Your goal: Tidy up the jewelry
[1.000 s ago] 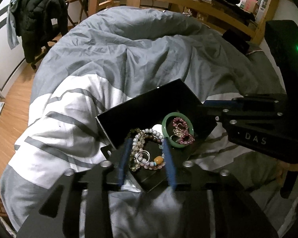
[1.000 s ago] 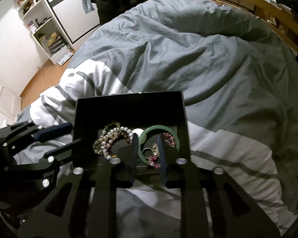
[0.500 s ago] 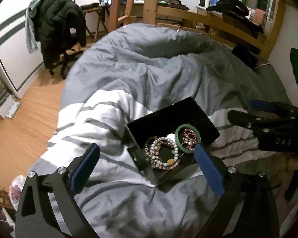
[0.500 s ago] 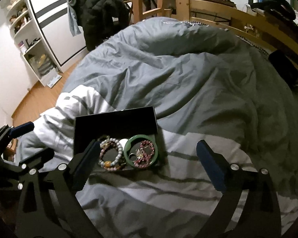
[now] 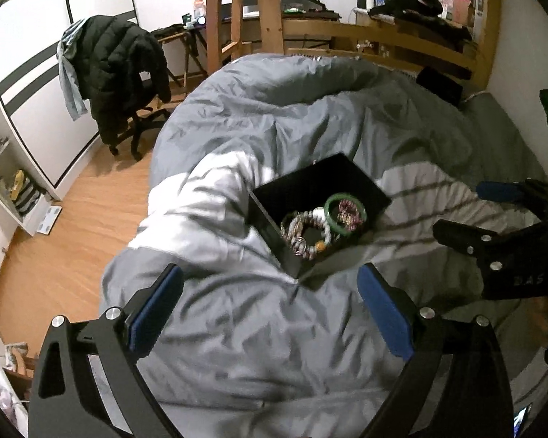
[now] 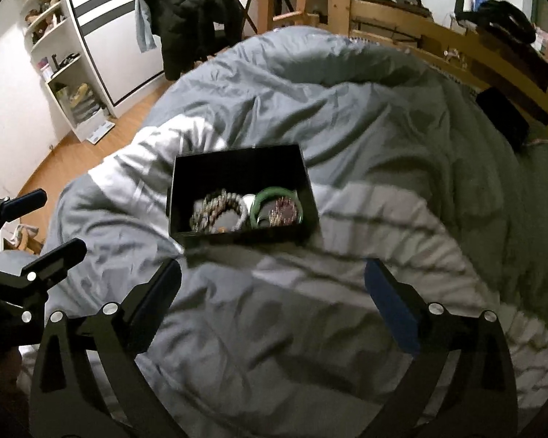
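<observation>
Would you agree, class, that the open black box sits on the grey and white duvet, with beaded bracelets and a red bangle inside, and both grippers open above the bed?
One detail is wrong: the bangle is green, not red, as the left wrist view shows. The rest holds: the black box sits on the duvet with beaded bracelets inside, and the left gripper and right gripper are open.

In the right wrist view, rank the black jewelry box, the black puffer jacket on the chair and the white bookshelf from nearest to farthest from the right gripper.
1. Black jewelry box, on the duvet just ahead of the open right gripper.
2. White bookshelf, far left by the wall.
3. Black puffer jacket, top centre-left beyond the bed; too close to call against the shelf.
</observation>
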{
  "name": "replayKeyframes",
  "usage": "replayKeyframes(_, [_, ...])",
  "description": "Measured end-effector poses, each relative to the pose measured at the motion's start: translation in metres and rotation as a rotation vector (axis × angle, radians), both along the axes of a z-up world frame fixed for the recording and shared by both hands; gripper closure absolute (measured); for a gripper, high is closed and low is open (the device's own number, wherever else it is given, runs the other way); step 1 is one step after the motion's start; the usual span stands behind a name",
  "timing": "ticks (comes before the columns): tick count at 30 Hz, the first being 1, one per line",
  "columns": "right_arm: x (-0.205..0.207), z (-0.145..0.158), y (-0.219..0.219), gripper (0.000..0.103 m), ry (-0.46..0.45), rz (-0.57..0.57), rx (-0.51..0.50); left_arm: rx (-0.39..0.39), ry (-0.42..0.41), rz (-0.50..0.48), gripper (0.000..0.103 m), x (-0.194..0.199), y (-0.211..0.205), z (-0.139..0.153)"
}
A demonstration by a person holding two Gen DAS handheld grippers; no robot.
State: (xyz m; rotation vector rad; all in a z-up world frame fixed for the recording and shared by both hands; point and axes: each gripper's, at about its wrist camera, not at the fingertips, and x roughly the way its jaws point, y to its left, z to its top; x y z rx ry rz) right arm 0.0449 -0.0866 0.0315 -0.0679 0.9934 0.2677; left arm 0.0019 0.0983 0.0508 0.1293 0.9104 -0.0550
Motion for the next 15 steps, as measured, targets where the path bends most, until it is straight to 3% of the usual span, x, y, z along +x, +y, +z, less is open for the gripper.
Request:
replayKeyframes(7, [-0.020,-0.015,-0.004,0.004,0.016,-0.022,0.025,0.032,0.022,0.000,0.008,-0.020,0.000,-0.024])
replayKeyframes(15, [-0.029,-0.031,-0.005,0.004,0.027,-0.039,0.028,0.018,0.010,0.010,0.008,-0.019,-0.001,-0.036])
